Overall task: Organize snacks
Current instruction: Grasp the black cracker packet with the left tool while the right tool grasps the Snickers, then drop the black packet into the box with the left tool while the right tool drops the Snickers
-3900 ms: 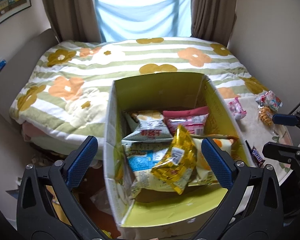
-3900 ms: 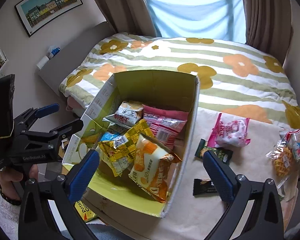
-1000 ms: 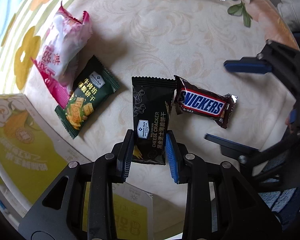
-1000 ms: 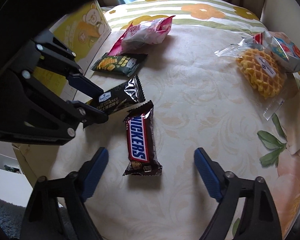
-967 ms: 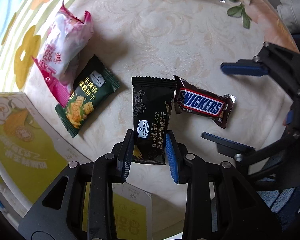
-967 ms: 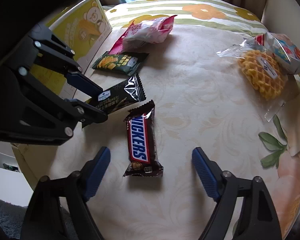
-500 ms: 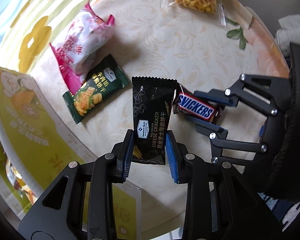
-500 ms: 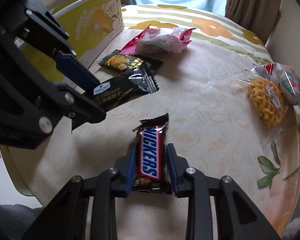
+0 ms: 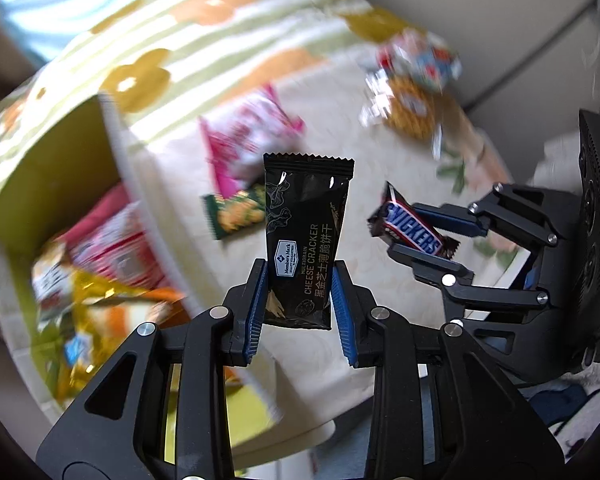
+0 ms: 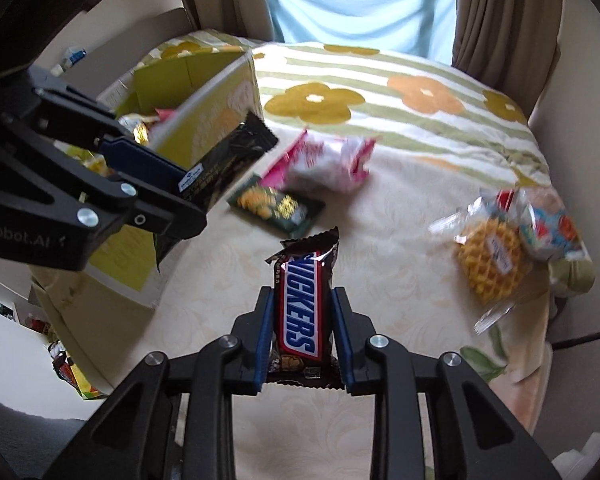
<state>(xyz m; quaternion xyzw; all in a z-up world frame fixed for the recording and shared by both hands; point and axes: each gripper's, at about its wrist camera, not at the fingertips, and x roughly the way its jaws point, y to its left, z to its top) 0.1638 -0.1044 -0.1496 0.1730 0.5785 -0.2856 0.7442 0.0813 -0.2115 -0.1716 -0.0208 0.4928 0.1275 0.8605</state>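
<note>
Both packets have left the cream table (image 10: 380, 240): left gripper (image 9: 298, 300) clamps crackers (image 9: 306, 236), right gripper (image 10: 302, 340) clamps Snickers (image 10: 302, 300), near bed (image 10: 380, 92).

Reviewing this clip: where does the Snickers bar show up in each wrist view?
Left wrist: Snickers bar at right of centre, pinched in the right claw.
Right wrist: Snickers bar at bottom centre, upright between the blue pads.
Shared landmark: green cracker packet on the table.

Both wrist cameras overlook the table (image 10: 380, 280) (close, shared).
</note>
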